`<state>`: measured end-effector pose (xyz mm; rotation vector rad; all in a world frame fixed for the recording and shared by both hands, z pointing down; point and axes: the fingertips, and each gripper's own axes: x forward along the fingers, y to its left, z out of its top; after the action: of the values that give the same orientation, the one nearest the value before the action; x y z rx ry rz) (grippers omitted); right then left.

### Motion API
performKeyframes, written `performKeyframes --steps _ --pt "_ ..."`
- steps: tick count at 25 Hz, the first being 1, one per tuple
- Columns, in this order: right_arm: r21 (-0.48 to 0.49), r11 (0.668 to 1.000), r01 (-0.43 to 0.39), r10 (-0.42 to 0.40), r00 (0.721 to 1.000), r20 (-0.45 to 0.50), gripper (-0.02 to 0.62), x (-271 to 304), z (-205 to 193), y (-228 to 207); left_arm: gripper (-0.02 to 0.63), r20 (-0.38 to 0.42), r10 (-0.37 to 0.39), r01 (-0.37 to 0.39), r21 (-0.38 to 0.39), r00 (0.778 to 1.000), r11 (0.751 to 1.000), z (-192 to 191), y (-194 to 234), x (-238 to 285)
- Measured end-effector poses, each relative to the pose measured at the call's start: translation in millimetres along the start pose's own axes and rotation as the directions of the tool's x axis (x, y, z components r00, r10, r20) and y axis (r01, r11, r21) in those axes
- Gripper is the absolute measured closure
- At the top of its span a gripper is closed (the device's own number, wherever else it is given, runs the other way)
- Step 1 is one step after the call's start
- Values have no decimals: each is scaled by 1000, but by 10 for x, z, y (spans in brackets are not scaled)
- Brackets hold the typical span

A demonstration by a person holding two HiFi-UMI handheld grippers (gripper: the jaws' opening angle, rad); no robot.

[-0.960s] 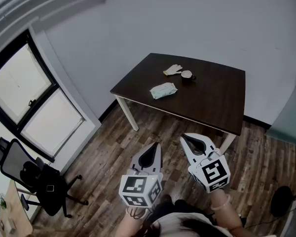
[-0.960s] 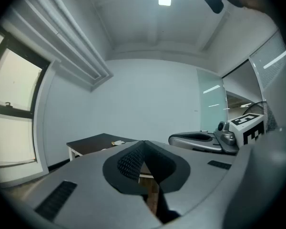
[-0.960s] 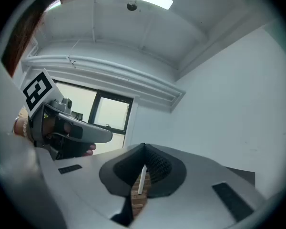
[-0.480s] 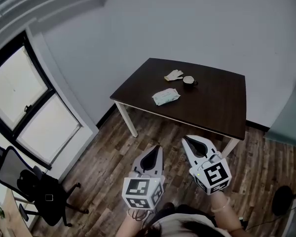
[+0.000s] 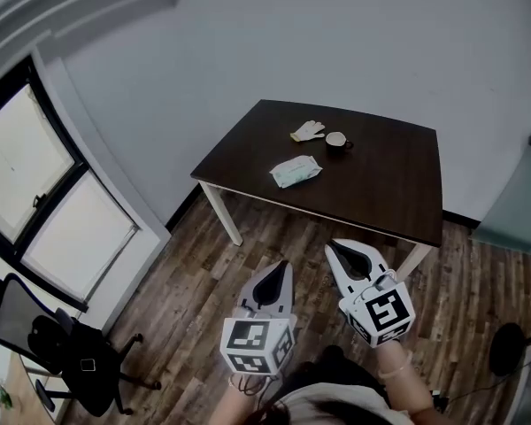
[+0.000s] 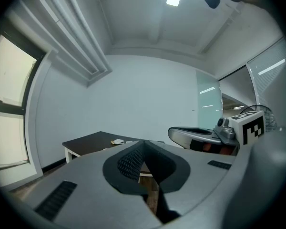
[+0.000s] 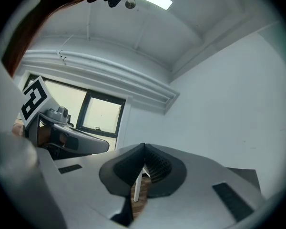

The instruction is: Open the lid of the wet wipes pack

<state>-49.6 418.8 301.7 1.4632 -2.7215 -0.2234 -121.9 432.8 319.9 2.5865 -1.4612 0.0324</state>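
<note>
- window [image 5: 35,193]: on the wall at 9 o'clock in the head view, dark frame, panes bright.
- office chair [image 5: 44,330]: black, at 8 o'clock, on the wood-plank floor [image 5: 186,299].
- left gripper [image 5: 277,268]: at 6 o'clock, held over the floor and well short of the table; its own view shows the pads meeting at the tips with nothing between them.
- wet wipes pack [image 5: 295,172]: lies flat on the dark table [image 5: 380,184], near its front edge, at 12 o'clock from the left gripper and well apart from both grippers; whether the lid is up or down is too small to tell.
- glove [image 5: 308,131]: pale, just past 12 o'clock from the pack, near the far edge.
- right gripper [image 5: 336,248]: just beside the left one, at its 3 o'clock; jaws closed together, empty.
- cup [image 5: 337,139]: at 2 o'clock from the pack, just beside the glove.
</note>
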Motion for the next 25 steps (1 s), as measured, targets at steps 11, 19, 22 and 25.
performKeyframes --steps 11,19,22,25 --pt "6 1000 20 -20 999 -26 589 473 -219 -494 588 -25 -34 34 -8 999 999 -12 198 687" --pt "17 1000 7 -6 999 -41 589 926 -427 -1099 588 -35 -28 28 -1 999 1000 40 335 1491" --pt "18 1000 -5 5 999 -41 589 1113 -484 -1341 588 -36 -26 26 -1 999 1000 72 375 1809" --pt "28 1000 -13 14 999 -36 589 1301 -531 -1597 588 -40 -20 20 -3 999 1000 109 414 2136"
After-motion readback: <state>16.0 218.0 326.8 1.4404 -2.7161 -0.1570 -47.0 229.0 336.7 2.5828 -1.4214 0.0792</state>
